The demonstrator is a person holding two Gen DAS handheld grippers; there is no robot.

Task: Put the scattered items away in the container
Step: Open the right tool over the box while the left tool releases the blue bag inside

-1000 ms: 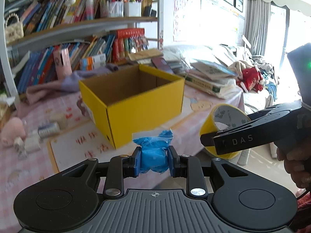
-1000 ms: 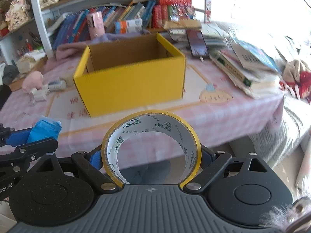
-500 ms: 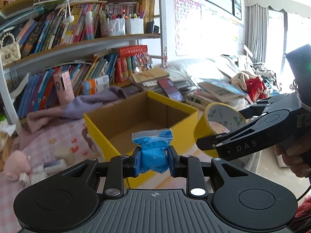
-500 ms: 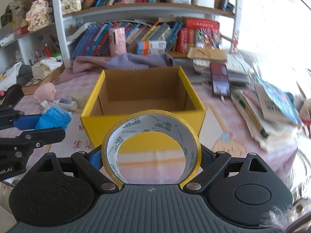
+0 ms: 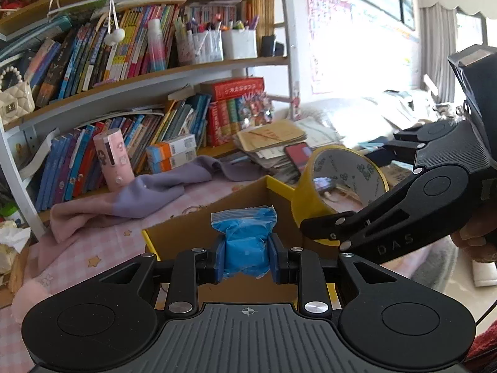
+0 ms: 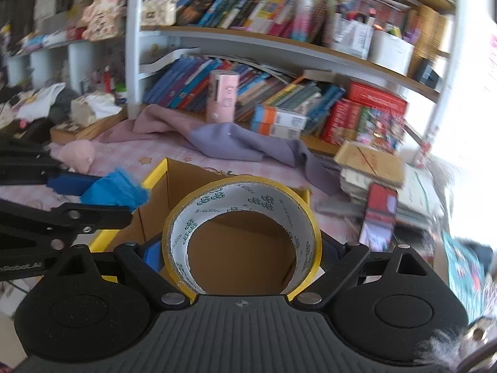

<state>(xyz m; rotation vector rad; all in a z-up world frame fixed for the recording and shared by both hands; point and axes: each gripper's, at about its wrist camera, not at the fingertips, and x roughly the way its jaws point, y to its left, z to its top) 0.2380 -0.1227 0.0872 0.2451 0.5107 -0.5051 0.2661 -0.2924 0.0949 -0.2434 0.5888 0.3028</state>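
Grippers over cardboard box: left hand-held gripper pinches crinkly blue bag; right hand-held gripper clamps yellow tape ring.

"DAS" is read on the right gripper arm to the right of the left gripper, while the printing inside the tape and on the books ahead cannot be made out.

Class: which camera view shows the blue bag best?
The left wrist view. There the blue bag sits centred and sharp in the left gripper, over the yellow box. In the right wrist view it is blurred at the left side.
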